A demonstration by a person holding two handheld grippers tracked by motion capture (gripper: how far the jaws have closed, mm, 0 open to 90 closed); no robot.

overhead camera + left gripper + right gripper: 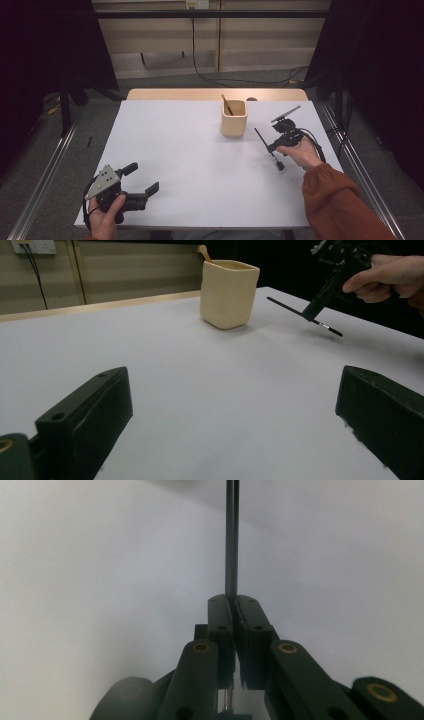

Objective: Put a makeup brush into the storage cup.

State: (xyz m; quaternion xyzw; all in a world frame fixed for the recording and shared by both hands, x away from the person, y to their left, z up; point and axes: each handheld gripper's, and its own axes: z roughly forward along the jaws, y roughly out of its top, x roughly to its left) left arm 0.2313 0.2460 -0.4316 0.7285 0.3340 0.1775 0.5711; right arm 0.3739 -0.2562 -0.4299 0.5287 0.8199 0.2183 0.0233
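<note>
Black brush, clamped in the right gripper's jaws, hangs above the desk near its right edge, beside the cup; left gripper, jaws spread, near the front-left corner.

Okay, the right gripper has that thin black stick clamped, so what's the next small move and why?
Probably lift the right gripper and swing it toward the cup. Its jaws are shut on the black stick, held above the table just to the cup's right, and one stick already stands inside. The left gripper rests open, far off.
</note>
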